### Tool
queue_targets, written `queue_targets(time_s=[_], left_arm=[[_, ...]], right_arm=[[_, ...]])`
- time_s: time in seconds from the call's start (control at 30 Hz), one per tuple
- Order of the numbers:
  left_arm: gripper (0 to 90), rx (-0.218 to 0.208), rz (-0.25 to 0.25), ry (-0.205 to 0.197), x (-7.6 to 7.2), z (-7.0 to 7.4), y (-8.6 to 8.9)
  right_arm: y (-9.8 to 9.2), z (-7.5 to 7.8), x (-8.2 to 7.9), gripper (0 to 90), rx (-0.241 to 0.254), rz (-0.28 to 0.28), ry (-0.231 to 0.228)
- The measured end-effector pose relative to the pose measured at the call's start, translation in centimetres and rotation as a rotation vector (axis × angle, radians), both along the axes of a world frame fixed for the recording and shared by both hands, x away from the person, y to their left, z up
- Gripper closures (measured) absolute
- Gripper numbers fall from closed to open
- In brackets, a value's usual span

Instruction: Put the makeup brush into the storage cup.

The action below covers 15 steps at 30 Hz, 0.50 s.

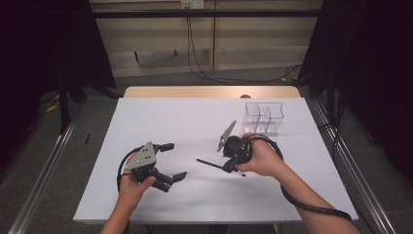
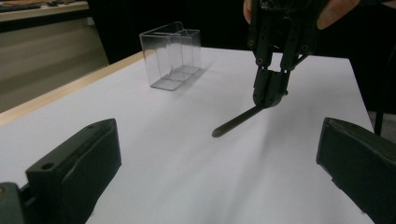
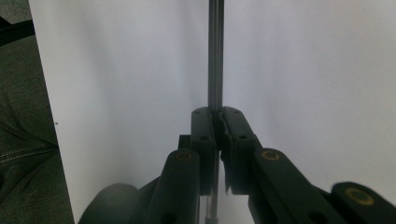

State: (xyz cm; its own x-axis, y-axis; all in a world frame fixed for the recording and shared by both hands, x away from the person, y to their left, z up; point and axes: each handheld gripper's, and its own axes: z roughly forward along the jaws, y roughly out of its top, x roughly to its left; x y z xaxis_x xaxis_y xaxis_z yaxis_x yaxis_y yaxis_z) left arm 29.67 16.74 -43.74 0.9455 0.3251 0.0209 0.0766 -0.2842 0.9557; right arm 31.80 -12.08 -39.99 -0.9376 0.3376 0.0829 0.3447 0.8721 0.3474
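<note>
Jaws of the right gripper (image 1: 233, 163) clamp a thin dark pen (image 1: 208, 162) just above the white counter (image 1: 160, 117); the left gripper (image 1: 171, 161) gapes wide, holding nothing.

Lab recording bay. A wooden table under a white sheet (image 1: 160, 117) fills the frame centre, black curtains (image 1: 48, 44) hang at upper left and right, and metal floor rails (image 1: 46, 161) run along both sides. Black cables (image 1: 204, 68) trail down the beige back wall (image 1: 151, 39) at top centre.
</note>
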Motion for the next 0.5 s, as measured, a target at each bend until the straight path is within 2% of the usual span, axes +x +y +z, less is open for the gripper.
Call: queue_targets(time_s=[0.13,0.23,0.43,0.5], left_arm=[[0.0,0.036,-0.023,0.016,0.2,0.2,-1.1],[0.0,0.056,-0.046,0.012,0.4,0.6,-1.7],[0.0,0.072,-0.066,0.017,0.7,1.3,-2.6],[0.0,0.081,-0.072,0.018,0.8,1.6,-2.9]], right_arm=[[0.0,-0.1,0.1,84.3,-0.001,0.003,0.003],[0.2,0.0,0.0,84.3,0.005,0.005,0.003],[0.5,0.1,-0.2,84.3,-0.005,0.008,0.01],[0.5,0.1,-0.1,84.3,0.006,0.019,0.001]])
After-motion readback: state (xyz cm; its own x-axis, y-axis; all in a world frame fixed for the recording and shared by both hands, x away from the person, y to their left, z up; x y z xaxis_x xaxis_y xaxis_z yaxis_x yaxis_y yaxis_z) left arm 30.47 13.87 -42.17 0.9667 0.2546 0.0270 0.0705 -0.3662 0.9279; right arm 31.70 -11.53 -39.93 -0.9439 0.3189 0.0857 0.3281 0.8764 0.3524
